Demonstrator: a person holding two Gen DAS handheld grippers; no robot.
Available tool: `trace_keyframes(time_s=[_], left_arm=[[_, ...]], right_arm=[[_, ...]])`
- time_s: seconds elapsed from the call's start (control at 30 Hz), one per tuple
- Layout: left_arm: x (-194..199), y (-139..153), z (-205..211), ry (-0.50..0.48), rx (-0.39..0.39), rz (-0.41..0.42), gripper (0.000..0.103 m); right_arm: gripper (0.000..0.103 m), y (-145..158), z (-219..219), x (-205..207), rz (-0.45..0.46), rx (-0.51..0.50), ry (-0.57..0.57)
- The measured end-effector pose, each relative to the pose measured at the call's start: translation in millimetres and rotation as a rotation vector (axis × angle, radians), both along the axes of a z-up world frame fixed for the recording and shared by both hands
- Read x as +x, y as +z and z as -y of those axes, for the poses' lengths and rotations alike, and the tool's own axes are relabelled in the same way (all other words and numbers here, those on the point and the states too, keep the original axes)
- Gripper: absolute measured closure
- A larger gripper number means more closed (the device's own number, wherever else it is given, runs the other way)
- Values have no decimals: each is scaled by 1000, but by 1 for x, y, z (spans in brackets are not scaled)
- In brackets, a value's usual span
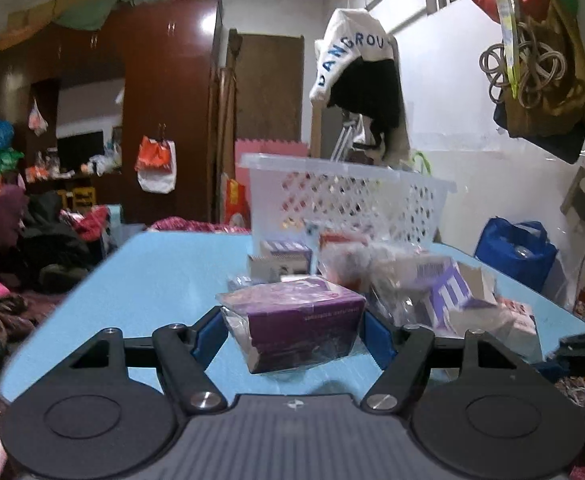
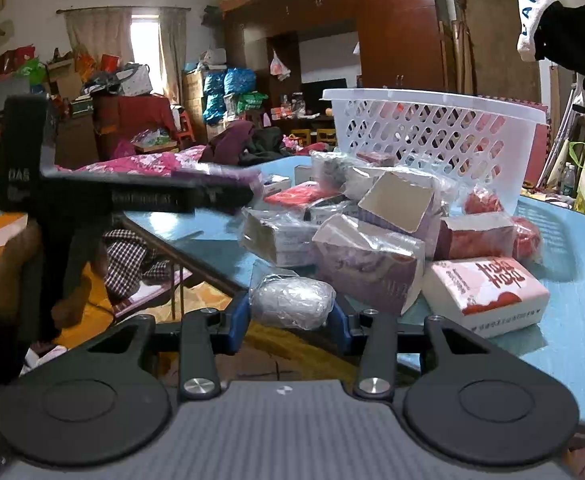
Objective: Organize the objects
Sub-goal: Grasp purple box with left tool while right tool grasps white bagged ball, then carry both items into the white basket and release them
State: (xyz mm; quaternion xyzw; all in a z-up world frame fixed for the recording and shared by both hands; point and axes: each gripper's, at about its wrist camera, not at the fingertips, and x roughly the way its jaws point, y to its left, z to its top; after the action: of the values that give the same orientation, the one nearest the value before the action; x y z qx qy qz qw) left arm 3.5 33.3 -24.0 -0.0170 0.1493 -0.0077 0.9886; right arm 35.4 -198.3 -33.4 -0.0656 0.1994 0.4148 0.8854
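Note:
My left gripper (image 1: 292, 330) is shut on a purple box wrapped in clear plastic (image 1: 296, 326), held just above the light blue table (image 1: 152, 280). My right gripper (image 2: 290, 314) is shut on a crumpled clear plastic packet (image 2: 290, 302) at the table's near edge. A pile of wrapped boxes (image 2: 372, 240) lies on the table, with a pink and white box (image 2: 488, 294) at its right. A white perforated basket (image 2: 432, 132) stands behind the pile; it also shows in the left wrist view (image 1: 344, 196). The left gripper with its purple box shows at the left of the right wrist view (image 2: 132, 200).
The table (image 2: 564, 320) stands in a cluttered room. Clothes and bedding (image 1: 32, 240) lie to the left, a brown wardrobe (image 1: 164, 100) behind. A jacket (image 1: 364, 80) hangs beyond the basket. A blue bag (image 1: 516, 248) sits by the right wall.

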Motion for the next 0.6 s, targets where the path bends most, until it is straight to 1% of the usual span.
trace_keyframes(time_s=[0.07,0.23,0.33,0.47,0.6], left_arm=[[1,2,-3,0,-9,-1,28],[6,1,-6,-1,-25,-18,28],[5,2,-7,-1,-22,-12,28],[6,4,-11,3,-33,-2,28],[6,9,-15,-3,-56,12,28]], right_arm=[[57,1,5,-1,9,-18,-16],[57,3,13,0,-6,-27,-18],[57,6,16,1,5,-31,-30],[57,11,26,3,1,0,-44],[57,22,36,8,24,34,-64]])
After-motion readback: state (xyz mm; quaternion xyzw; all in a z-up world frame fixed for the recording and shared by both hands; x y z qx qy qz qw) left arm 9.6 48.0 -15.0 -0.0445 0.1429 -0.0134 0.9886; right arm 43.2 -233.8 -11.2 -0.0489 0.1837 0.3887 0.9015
